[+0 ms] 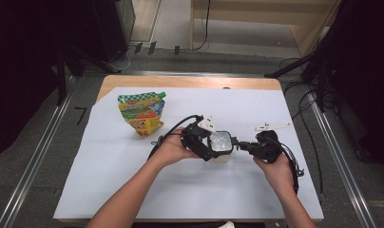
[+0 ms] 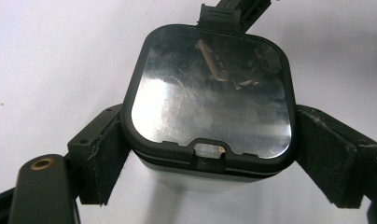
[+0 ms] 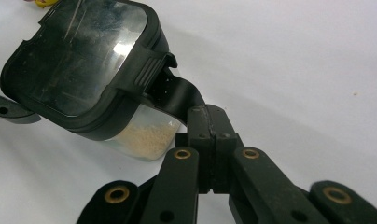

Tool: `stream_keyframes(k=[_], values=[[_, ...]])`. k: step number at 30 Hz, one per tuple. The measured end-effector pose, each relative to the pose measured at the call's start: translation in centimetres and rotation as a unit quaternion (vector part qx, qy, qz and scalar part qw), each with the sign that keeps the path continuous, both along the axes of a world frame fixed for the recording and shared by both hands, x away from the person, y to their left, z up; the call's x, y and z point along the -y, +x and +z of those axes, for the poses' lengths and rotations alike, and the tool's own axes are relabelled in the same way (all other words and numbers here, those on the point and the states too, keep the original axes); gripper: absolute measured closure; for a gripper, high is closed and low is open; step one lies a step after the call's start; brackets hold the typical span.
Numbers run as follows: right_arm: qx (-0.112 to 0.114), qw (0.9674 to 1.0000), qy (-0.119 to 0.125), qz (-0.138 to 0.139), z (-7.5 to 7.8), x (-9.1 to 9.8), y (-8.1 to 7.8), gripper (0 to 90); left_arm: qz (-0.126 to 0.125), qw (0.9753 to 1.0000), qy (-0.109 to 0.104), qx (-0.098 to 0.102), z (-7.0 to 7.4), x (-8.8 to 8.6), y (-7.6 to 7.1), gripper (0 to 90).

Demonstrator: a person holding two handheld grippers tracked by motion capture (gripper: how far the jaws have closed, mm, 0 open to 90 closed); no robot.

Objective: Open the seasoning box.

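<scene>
A clear square container (image 1: 221,142) with a black-rimmed window lid (image 2: 210,98) stands mid-table, with pale crumbs (image 3: 147,133) inside. My left gripper (image 2: 210,163) is shut on it, its pads (image 2: 105,158) pressing the two side walls just below the lid. From the right, my right gripper (image 3: 170,91) has its jaws shut together, and the joined tips are tucked under the lid's ribbed latch tab (image 3: 147,70). That same tip shows at the lid's far edge (image 2: 238,9) in the left gripper view. The lid sits closed.
A colourful stand-up pouch (image 1: 142,114) with a green cap lies behind and left of the container. A white sheet (image 1: 133,180) covers the wooden table (image 1: 190,81). Cables (image 1: 304,118) and dark stands lie beyond the right edge.
</scene>
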State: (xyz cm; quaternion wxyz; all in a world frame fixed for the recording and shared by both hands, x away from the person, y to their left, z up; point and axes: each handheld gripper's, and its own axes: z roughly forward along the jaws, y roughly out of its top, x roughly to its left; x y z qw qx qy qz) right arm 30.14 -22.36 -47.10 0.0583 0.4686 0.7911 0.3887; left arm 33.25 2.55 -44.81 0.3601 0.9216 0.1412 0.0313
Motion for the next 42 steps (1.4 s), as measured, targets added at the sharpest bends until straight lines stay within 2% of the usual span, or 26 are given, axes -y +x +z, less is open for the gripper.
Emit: stream_keyframes(k=[6,13,19,23,27,30,36,39,40,41,42], values=[[0.000,1.0000,0.000,0.001,0.0,0.0,0.0,90.0,-0.003,1.0000,0.000,0.008,0.5,0.1,-0.1,16.5],[-0.003,1.0000,0.003,0.000,0.0,0.1,0.0,90.0,-0.004,1.0000,0.002,0.004,1.0,0.2,0.0,16.5],[-0.002,1.0000,0.005,0.002,0.0,0.1,0.0,90.0,-0.007,0.9999,0.007,0.011,1.6,0.3,0.0,16.5],[-0.003,1.0000,0.007,0.002,0.0,0.1,0.0,90.0,-0.004,0.9999,-0.012,0.003,2.3,0.4,0.0,17.9],[-0.002,1.0000,0.008,0.003,0.0,0.1,0.0,90.0,-0.003,1.0000,-0.008,0.001,2.6,0.5,0.0,18.3],[-0.004,0.9999,0.011,0.001,0.0,0.1,0.0,90.0,0.004,0.9999,-0.013,-0.007,3.0,0.6,0.0,18.9],[-0.005,0.9999,0.010,0.004,-0.1,0.0,0.0,90.0,0.014,0.9998,-0.001,-0.010,3.6,1.0,-0.1,19.0],[-0.005,0.9999,0.010,0.004,-0.1,0.0,0.0,90.0,0.016,0.9998,-0.003,-0.013,3.9,1.2,0.0,19.2],[-0.005,0.9999,0.009,0.004,-0.1,0.0,0.0,90.0,0.002,0.9992,-0.026,-0.031,4.1,1.1,0.0,25.8],[-0.005,0.9999,0.010,0.005,-0.1,0.0,0.0,90.0,0.003,0.9992,-0.030,-0.028,4.3,1.3,-0.2,35.9],[-0.006,0.9999,0.010,0.006,0.0,0.0,0.0,90.0,0.002,0.9993,-0.028,-0.024,4.3,1.4,-0.2,36.0]])
